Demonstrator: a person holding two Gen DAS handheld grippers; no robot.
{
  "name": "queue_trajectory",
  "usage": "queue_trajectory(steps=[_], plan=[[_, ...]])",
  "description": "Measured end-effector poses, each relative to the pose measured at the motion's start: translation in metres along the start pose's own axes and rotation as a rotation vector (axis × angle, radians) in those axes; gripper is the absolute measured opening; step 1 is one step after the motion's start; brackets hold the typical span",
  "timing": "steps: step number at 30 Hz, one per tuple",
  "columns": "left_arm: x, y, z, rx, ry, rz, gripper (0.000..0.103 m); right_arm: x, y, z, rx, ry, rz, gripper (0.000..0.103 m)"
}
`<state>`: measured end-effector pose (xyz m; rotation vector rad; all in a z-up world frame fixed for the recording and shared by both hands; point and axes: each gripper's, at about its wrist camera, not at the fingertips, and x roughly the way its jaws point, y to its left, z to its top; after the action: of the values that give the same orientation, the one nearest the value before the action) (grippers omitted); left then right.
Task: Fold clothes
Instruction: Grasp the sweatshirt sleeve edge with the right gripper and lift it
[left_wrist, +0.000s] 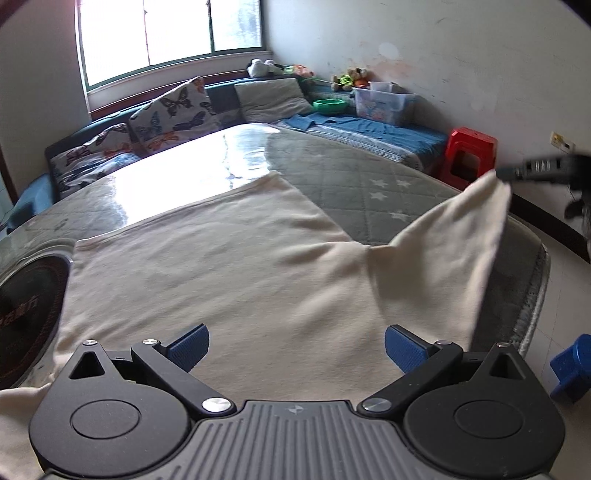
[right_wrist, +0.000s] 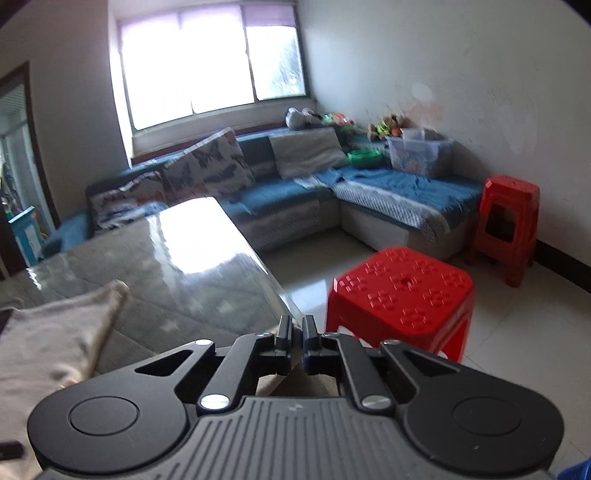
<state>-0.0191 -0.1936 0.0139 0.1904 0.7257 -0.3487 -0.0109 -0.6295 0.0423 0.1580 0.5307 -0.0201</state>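
Nearest us our left gripper (left_wrist: 296, 347) hangs wide open and empty over the soft, light cream garment (left_wrist: 221, 266) spread on the table (left_wrist: 354, 184), while our right gripper (right_wrist: 294, 328), jaws together, seems to pinch its raised sleeve (left_wrist: 461, 251) by the table's edge, open floor beyond.
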Motion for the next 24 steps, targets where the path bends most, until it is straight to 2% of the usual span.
queue_trajectory(steps=[5,12,18,24], plan=[[0.007,-0.009,-0.002,0.024,0.010,-0.016,0.103,-0.021,0.014,0.020,-0.027,-0.052,0.060,0.004],[-0.012,0.015,-0.002,-0.038,-0.042,-0.003,0.103,-0.059,0.055,0.052,-0.103,-0.125,0.195,0.004],[-0.046,0.069,-0.017,-0.153,-0.087,0.100,0.103,-0.079,0.115,0.067,-0.216,-0.148,0.354,0.004],[-0.073,0.117,-0.044,-0.254,-0.101,0.200,0.103,-0.077,0.189,0.060,-0.330,-0.101,0.510,0.004]])
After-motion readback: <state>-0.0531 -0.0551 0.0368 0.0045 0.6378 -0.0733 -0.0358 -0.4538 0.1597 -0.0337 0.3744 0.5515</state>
